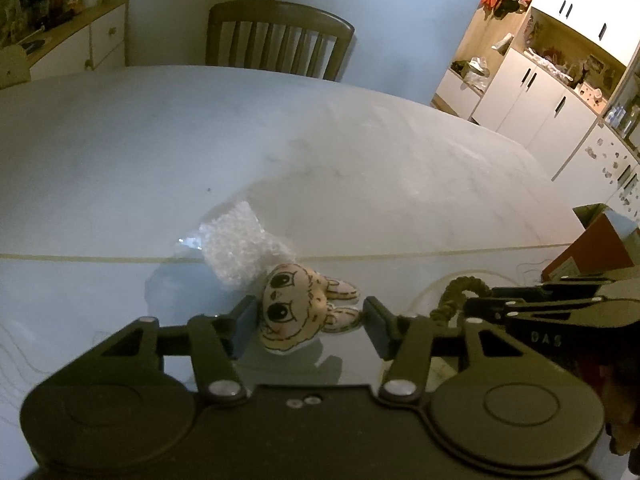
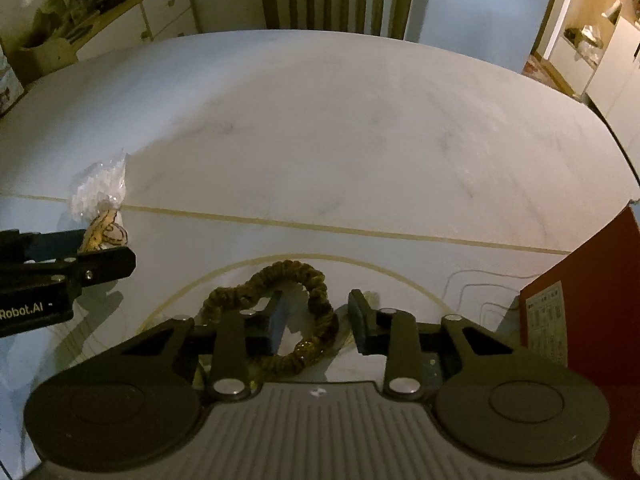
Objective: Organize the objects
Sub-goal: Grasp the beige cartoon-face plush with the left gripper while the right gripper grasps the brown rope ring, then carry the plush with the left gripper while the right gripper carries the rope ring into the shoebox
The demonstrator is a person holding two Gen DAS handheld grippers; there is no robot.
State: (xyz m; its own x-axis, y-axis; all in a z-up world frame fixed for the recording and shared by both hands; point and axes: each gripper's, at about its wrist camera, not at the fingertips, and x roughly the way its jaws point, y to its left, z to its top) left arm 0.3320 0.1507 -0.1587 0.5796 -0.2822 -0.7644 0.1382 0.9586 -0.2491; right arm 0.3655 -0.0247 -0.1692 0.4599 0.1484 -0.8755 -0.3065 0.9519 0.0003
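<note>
Marble table [image 1: 160,140], big-eyed cream bunny plush [image 1: 294,312]

Dim bluish light, soft focus, fisheye-bent edges

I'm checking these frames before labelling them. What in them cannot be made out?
- Left wrist view: the plush toy is partly hidden behind the left claw.
- Right wrist view: the scrunchie is partly hidden behind the right claw.
- Right wrist view: the red box is cut off by the edge; its label is too small.

White marbled counter [image 2: 360,140] with a tan stripe; cream plush toy [image 1: 292,312], black-outlined eyes; olive-brown scrunchie [image 2: 316,320]; red box [image 2: 592,300].
</note>
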